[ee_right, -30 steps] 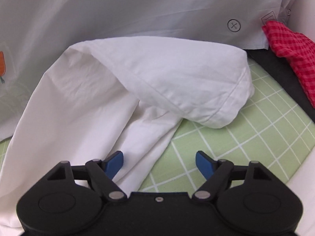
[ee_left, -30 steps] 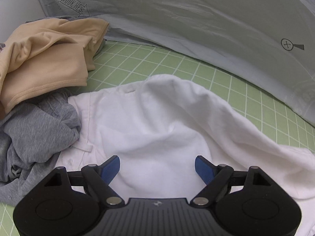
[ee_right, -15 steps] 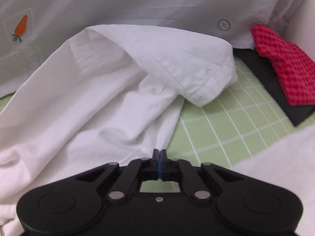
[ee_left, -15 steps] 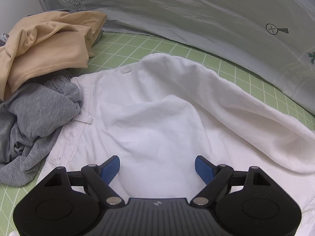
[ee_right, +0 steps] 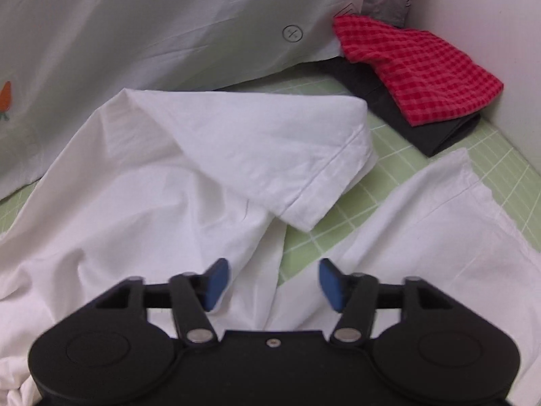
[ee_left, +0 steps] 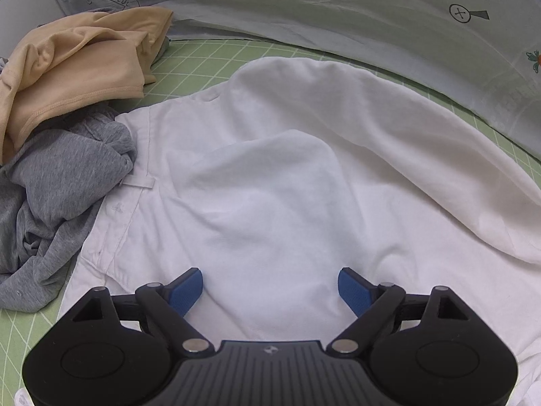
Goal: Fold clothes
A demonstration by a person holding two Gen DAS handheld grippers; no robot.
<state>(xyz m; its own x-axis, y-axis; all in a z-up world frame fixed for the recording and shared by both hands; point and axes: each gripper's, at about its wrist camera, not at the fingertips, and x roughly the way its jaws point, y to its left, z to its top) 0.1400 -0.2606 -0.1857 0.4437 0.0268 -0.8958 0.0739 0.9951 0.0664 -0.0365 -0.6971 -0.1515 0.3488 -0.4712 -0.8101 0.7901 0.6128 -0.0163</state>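
A white button shirt (ee_left: 270,182) lies crumpled on the green grid mat (ee_left: 209,57). My left gripper (ee_left: 270,287) is open and empty, just above the shirt's body near the placket. In the right wrist view the same shirt (ee_right: 152,196) shows a folded-over short sleeve (ee_right: 304,155) with its hem toward the mat. My right gripper (ee_right: 270,280) is open, with its blue pads (ee_right: 216,282) straddling a shirt edge; it holds nothing.
A beige garment (ee_left: 77,64) and a grey garment (ee_left: 57,189) are piled at the left. A red checked cloth (ee_right: 416,67) lies on a folded dark garment (ee_right: 436,132) at the right by a white wall (ee_right: 500,50). A pale printed sheet (ee_left: 338,10) lines the back.
My right gripper closed on the shirt edge half a second ago and has now opened, letting it go. Both views have drawn back a little from the shirt. The left gripper stayed open.
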